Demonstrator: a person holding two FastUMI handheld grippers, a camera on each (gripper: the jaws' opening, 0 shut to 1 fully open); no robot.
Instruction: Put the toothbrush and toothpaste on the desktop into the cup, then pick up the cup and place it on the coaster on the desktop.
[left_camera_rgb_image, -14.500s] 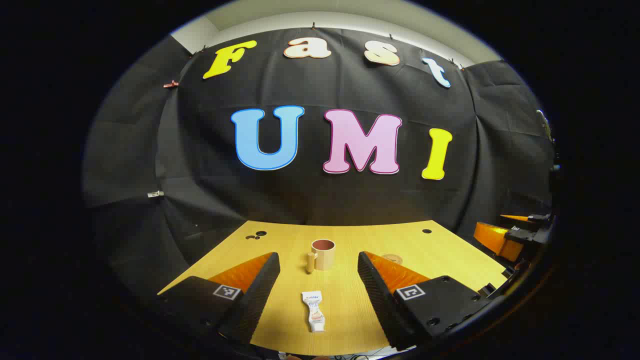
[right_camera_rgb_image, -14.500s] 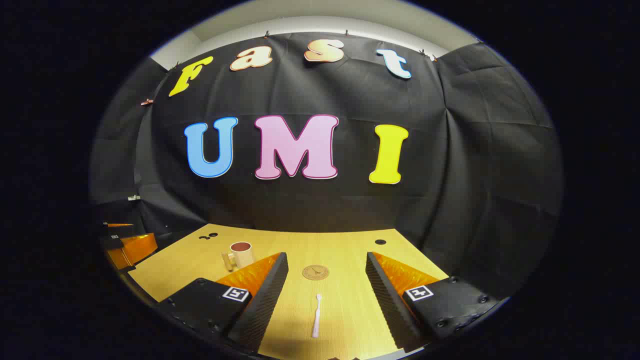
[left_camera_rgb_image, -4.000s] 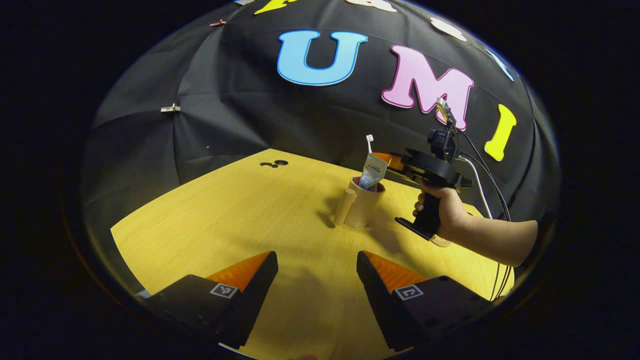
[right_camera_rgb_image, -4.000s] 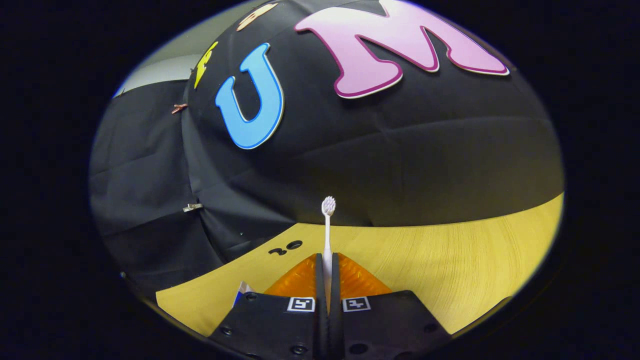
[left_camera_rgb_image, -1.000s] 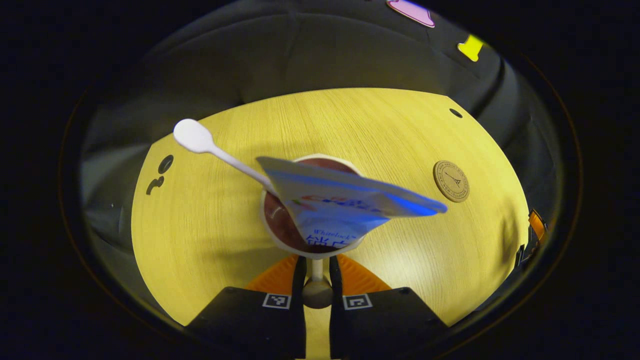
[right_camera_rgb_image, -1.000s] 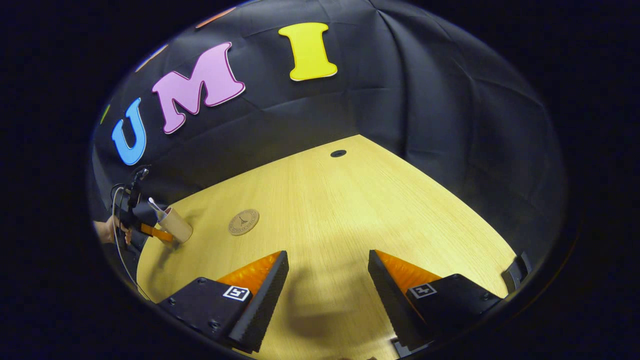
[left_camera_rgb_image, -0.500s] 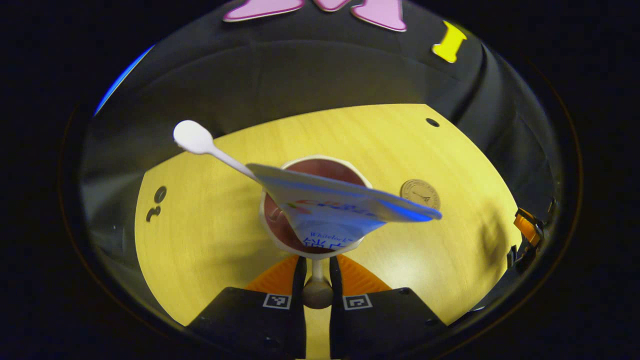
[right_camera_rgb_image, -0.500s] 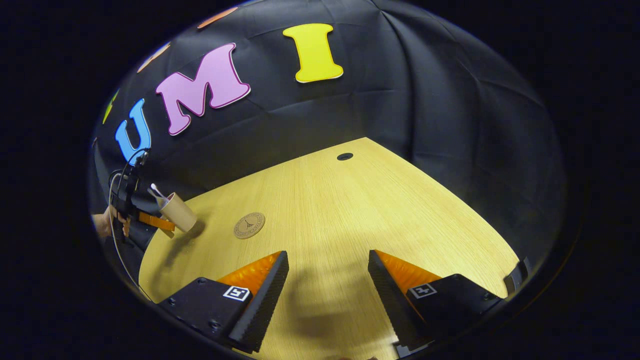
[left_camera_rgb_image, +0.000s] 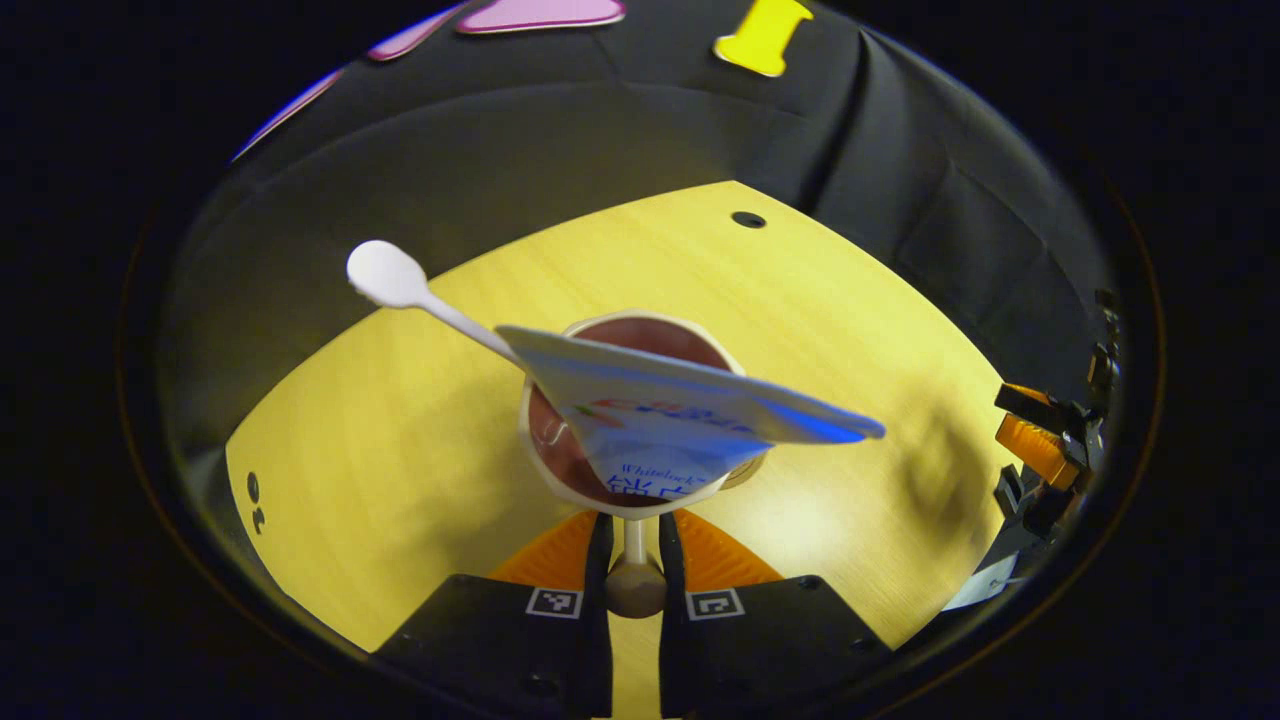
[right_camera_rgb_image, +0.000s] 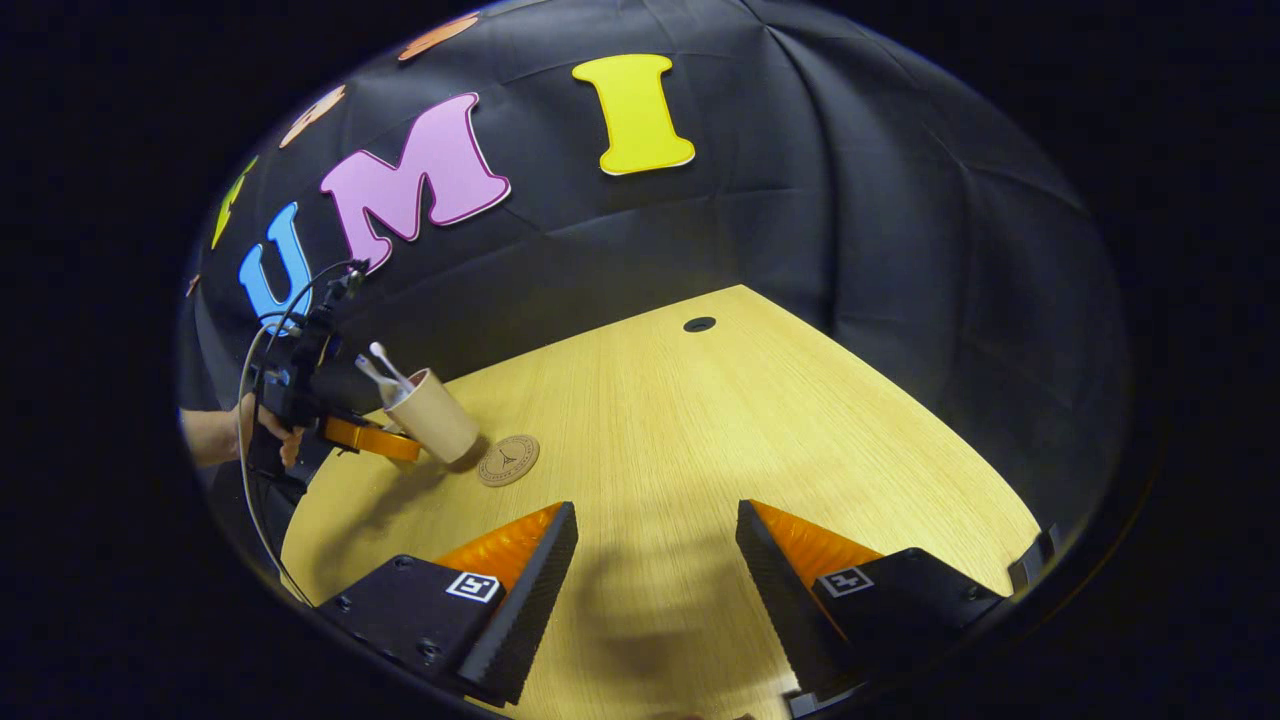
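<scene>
Bright overhead light, soft shadows on desktop (right_camera_rgb_image: 700, 440), fisheye-warped edges.

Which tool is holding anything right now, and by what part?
The left tool holds the cup by its handle, both fingers pressing on it. The right tool is open and holds nothing.

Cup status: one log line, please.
left claw: shut on cup handle | cup: lifted beside coaster | right claw: open

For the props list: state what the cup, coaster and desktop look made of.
Cup: smooth beige outside, reddish-brown inside, faint sheen; likely glazed ceramic or plastic.
Coaster: flat tan disc with a dark printed emblem, matte; looks like cork or wood.
Desktop: pale yellow with fine straight grain, slight gloss; probably wood-look laminate.
</scene>
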